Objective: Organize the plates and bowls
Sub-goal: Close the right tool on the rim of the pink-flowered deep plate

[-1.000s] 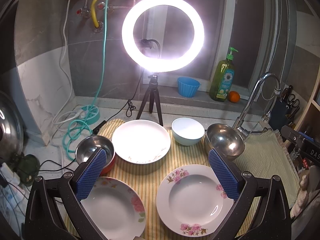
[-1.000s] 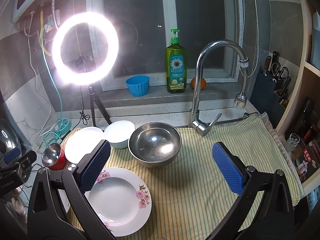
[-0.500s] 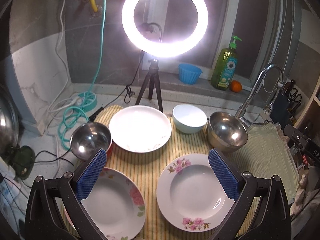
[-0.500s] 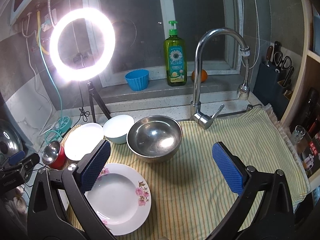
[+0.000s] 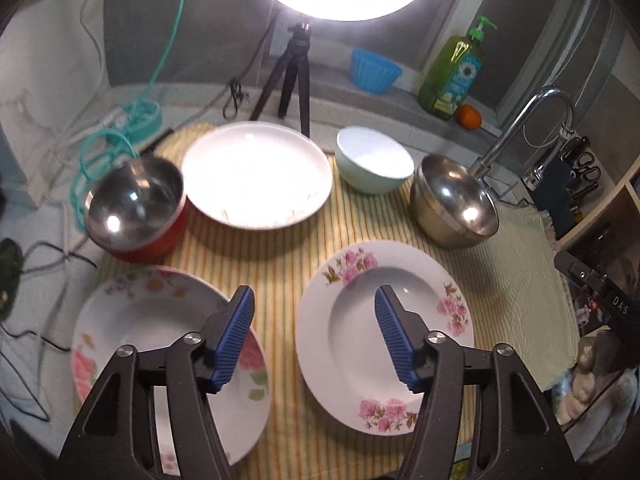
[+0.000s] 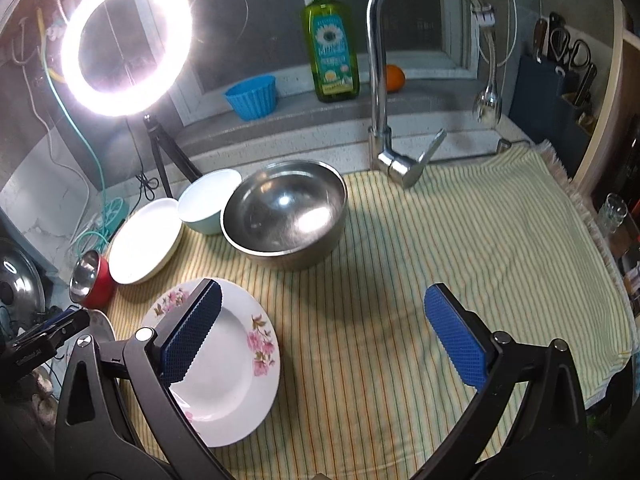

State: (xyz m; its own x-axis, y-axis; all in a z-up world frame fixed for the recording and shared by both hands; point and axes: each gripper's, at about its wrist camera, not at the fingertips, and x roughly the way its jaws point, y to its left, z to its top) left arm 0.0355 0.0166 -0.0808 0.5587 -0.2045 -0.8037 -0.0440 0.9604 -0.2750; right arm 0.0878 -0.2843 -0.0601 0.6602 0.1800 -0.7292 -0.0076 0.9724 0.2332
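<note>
Both tongs hang wide and empty: left tongs (image 5: 312, 336) between two floral plates (image 5: 384, 336), right tongs (image 6: 320, 336) beside one. Beyond them, white plate (image 5: 256, 172) and bowls (image 5: 374, 164) sit unstacked; sorting seemingly not begun.

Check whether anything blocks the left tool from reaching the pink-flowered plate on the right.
Nothing visible does. The left tool hangs open just above the striped cloth, its right pad already over the left rim of the pink-flowered plate. The second floral plate lies apart, to the left.
</note>
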